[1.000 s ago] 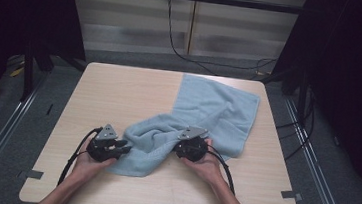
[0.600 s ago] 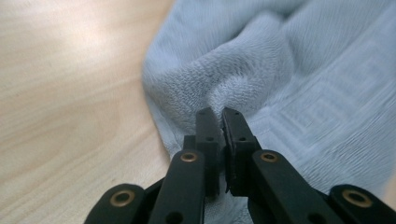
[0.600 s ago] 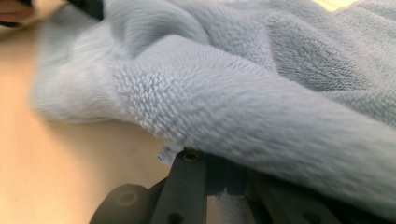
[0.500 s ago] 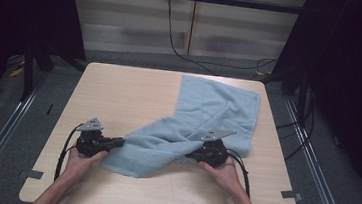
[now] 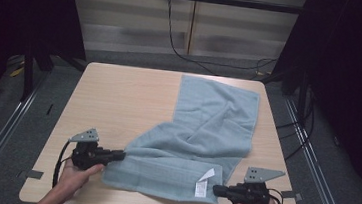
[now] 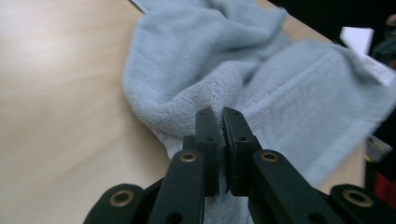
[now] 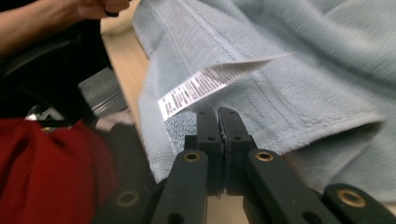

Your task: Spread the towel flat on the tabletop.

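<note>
Both hands have drawn apart, the left gripper (image 5: 120, 153) and right gripper (image 5: 217, 189) each clamped on the light-blue towel (image 5: 206, 129), stretching its near edge across the wooden table (image 5: 119, 101).

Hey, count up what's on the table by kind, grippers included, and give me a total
Light blue towel: 1
White care label on the towel: 1
Black grippers: 2, left gripper and right gripper, each shut on the towel's near edge
Total: 4
</note>
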### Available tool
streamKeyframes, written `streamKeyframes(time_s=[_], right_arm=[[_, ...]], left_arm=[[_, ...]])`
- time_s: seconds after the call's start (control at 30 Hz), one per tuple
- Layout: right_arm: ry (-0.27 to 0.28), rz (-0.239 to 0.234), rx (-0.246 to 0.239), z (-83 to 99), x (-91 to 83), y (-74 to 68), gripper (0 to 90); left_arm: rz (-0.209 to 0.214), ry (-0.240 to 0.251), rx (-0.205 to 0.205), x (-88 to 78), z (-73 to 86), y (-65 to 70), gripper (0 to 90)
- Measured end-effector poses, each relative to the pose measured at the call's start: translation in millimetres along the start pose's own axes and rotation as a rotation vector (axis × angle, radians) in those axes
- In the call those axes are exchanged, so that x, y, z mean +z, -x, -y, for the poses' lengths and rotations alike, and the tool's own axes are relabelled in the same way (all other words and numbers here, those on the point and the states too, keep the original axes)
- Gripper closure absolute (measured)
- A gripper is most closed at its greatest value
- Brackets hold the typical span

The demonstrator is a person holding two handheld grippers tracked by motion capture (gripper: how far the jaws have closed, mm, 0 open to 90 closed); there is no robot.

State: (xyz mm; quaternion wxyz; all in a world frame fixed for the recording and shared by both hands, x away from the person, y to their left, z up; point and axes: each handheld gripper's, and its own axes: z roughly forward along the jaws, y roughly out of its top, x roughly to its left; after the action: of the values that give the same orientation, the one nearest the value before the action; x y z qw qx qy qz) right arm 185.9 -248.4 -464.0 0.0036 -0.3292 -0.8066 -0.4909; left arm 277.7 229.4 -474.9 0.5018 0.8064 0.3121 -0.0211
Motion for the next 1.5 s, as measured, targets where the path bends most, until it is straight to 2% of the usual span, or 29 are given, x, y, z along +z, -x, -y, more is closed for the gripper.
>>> streamKeyframes(time_s=[0.1, 0.13, 0.2, 0.23, 0.27, 0.3, 0.37, 0.4, 0.47, 0.53, 0.57, 0.6, 0.63, 0.67, 0.7, 0.73, 0.77, 0.8, 0.83, 0.93, 1.03, 1.07, 1.1, 1.17, 1.27, 1.3, 1.33, 1.4, 1.5], right_arm=[[0.007, -0.013, 0.005, 6.8, -2.1, -3.3, 81.4], [0.017, -0.002, 0.014, 5.9, -3.9, -3.1, 79.1], [0.04, 0.006, 0.02, 1.5, -7.1, 0.4, 76.0], [0.058, 0.025, 0.029, -2.8, -8.6, 4.6, 74.5], [0.063, 0.029, 0.033, -5.7, -8.7, 7.8, 74.5], [0.069, 0.037, 0.03, -9.4, -7.5, 12.2, 74.1], [0.059, 0.068, 0.037, -16.7, 0.7, 23.2, 73.6], [0.047, 0.08, 0.033, -19.2, 6.3, 29.1, 73.6], [0.022, 0.122, 0.036, -24.0, 18.2, 41.4, 73.3], [-0.006, 0.143, 0.025, -28.8, 29.5, 51.0, 73.2], [-0.026, 0.157, 0.023, -32.4, 37.6, 58.0, 73.4], [-0.034, 0.16, 0.028, -34.3, 42.3, 61.8, 73.9], [-0.043, 0.172, 0.021, -36.3, 48.4, 66.1, 73.9], [-0.064, 0.189, 0.019, -37.4, 55.9, 71.1, 73.2], [-0.077, 0.204, 0.017, -37.5, 60.2, 73.5, 73.0], [-0.093, 0.209, 0.021, -36.5, 65.8, 75.3, 72.5], [-0.101, 0.209, 0.017, -35.5, 68.2, 75.3, 71.7], [-0.11, 0.207, 0.012, -34.1, 70.0, 73.2, 71.0], [-0.112, 0.197, 0.007, -31.6, 70.1, 69.7, 70.7], [-0.121, 0.193, 0.01, -25.0, 65.1, 59.7, 66.2], [-0.134, 0.193, 0.007, -12.2, 58.1, 46.2, 62.6], [-0.134, 0.19, 0.008, -9.0, 56.1, 42.4, 62.3], [-0.137, 0.175, 0.012, -4.3, 52.3, 36.1, 61.6], [-0.133, 0.163, 0.013, 3.6, 46.4, 25.9, 60.6], [-0.14, 0.119, 0.024, 13.1, 42.2, 12.6, 60.4], [-0.147, 0.111, 0.018, 13.9, 41.6, 9.9, 60.3], [-0.155, 0.105, 0.019, 14.4, 40.9, 6.6, 59.5], [-0.151, 0.109, 0.015, 12.8, 40.3, 5.1, 58.7], [-0.129, 0.154, 0.0, 3.2, 38.5, 12.7, 58.3]], left_arm=[[0.051, -0.013, 0.001, -7.6, 10.9, 15.1, 85.2], [0.077, -0.01, 0.006, -10.0, 13.0, 19.3, 84.3], [0.102, 0.002, 0.032, -12.0, 11.3, 22.2, 79.0], [0.111, 0.004, 0.045, -11.7, 8.9, 21.3, 78.0], [0.099, 0.016, 0.046, -10.1, 4.7, 19.0, 77.4], [0.103, 0.022, 0.034, -6.5, -1.7, 13.4, 76.0], [0.113, 0.047, 0.022, 0.1, -13.3, 7.2, 74.3], [0.107, 0.041, 0.03, 3.2, -18.2, 5.8, 73.5], [0.088, 0.022, 0.046, 18.8, -31.4, 1.3, 72.0], [0.077, -0.008, 0.034, 39.3, -39.8, -7.9, 71.1], [0.074, -0.033, 0.03, 48.3, -42.5, -11.2, 70.7], [0.043, -0.065, 0.054, 60.0, -45.4, -15.0, 70.6], [0.018, -0.108, 0.055, 74.5, -47.8, -20.3, 70.5], [0.02, -0.129, 0.04, 82.4, -48.0, -24.4, 70.5], [-0.02, -0.149, 0.048, 92.4, -46.6, -27.9, 70.8], [-0.03, -0.164, 0.057, 96.7, -45.0, -29.0, 72.4], [-0.022, -0.191, 0.065, 100.5, -42.4, -29.2, 73.6], [-0.028, -0.203, 0.085, 101.2, -38.5, -26.3, 73.6], [-0.017, -0.205, 0.091, 99.8, -37.1, -24.9, 73.8], [-0.02, -0.211, 0.104, 87.2, -27.4, -17.8, 74.4], [-0.006, -0.207, 0.095, 73.2, -15.4, -11.6, 75.0], [0.01, -0.218, 0.099, 66.2, -10.0, -7.7, 75.0], [0.013, -0.221, 0.1, 60.7, -5.3, -3.4, 75.0], [0.046, -0.227, 0.099, 50.7, 5.0, 6.3, 74.9], [0.057, -0.244, 0.115, 38.9, 15.9, 19.1, 73.9], [0.08, -0.252, 0.1, 35.0, 19.4, 22.1, 74.0], [0.081, -0.251, 0.086, 32.7, 21.6, 23.9, 73.9], [0.094, -0.257, 0.098, 29.3, 23.8, 26.5, 72.5], [0.09, -0.222, 0.098, 34.3, 13.4, 20.6, 68.7]])
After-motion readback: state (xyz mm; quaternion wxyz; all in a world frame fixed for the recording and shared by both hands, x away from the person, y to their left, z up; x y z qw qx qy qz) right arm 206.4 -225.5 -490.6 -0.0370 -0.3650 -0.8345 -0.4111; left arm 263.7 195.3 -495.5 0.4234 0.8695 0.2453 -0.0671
